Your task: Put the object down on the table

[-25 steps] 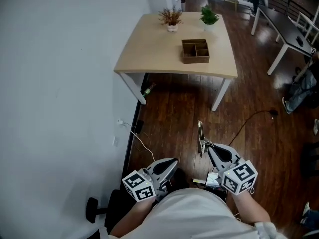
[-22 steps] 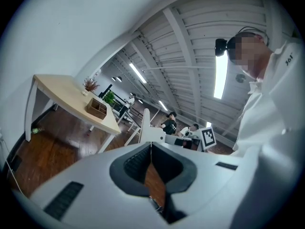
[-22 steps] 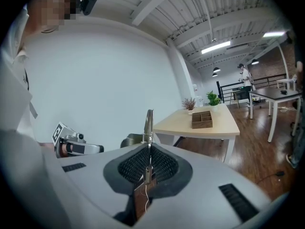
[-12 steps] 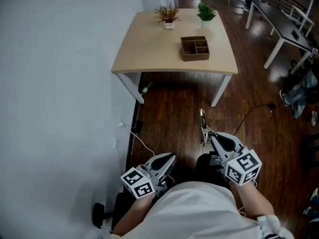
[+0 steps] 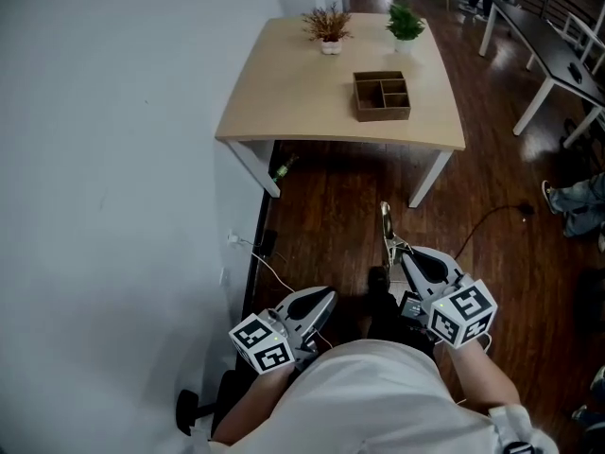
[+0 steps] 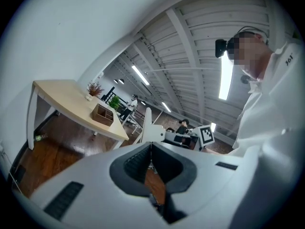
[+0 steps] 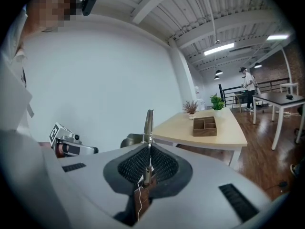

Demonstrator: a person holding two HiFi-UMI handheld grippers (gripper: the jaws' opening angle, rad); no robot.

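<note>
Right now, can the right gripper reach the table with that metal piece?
Probably not: right gripper, jaws shut on the metal piece, hangs over floor well short of the table; nothing blocks it.

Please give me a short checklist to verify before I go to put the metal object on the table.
1. Right gripper shut on the slim metal object: ok.
2. Left gripper shut, nothing between its jaws: ok.
3. Bare space on the table beside the wooden divided box: ok.
4. Object over the table: not ok; it hangs over the floor, short of the near edge.
5. Cable on the floor away from the walking path: cannot tell.
</note>
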